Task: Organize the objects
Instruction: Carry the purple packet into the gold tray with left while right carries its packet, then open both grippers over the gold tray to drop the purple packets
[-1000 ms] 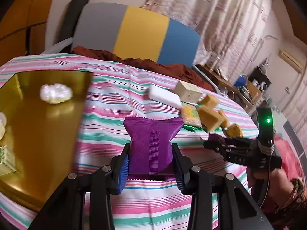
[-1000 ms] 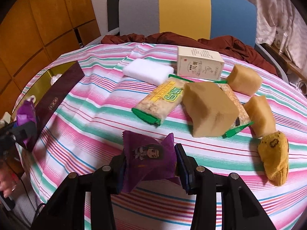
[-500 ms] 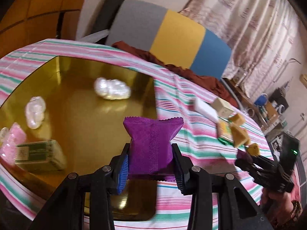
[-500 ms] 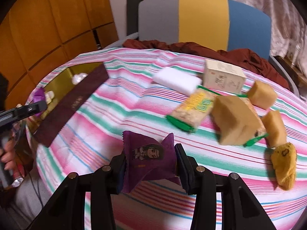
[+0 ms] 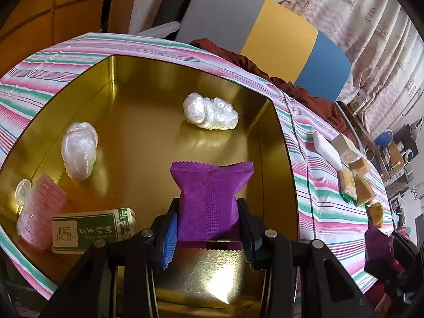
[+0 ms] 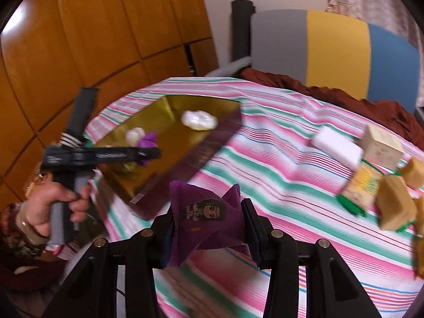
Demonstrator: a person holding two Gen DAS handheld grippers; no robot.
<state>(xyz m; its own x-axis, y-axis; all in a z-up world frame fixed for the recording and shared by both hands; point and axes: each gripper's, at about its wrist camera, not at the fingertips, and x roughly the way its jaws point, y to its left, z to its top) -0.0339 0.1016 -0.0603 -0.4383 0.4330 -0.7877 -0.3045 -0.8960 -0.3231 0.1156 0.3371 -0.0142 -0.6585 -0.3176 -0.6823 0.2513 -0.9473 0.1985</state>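
Heads up: your left gripper (image 5: 209, 228) was clamped on a purple packet (image 5: 210, 198), hanging over the gold tray (image 5: 275, 164) at the lower middle of the left wrist frame. Letting go from up there could've bounced it on that slick floor into the white wrapped lumps (image 5: 210, 112) or the green box (image 5: 92, 230) at lower left. Your right gripper (image 6: 208, 228) was also squeezing a purple packet with a cartoon face (image 6: 205, 213), over the striped cloth (image 6: 278, 175) just outside the tray's dark wall, so both tools could've collided at the rim if you crowded in. The packets looked crinkly, puffy, zigzag-edged, pinched at the waist, so they might slip.
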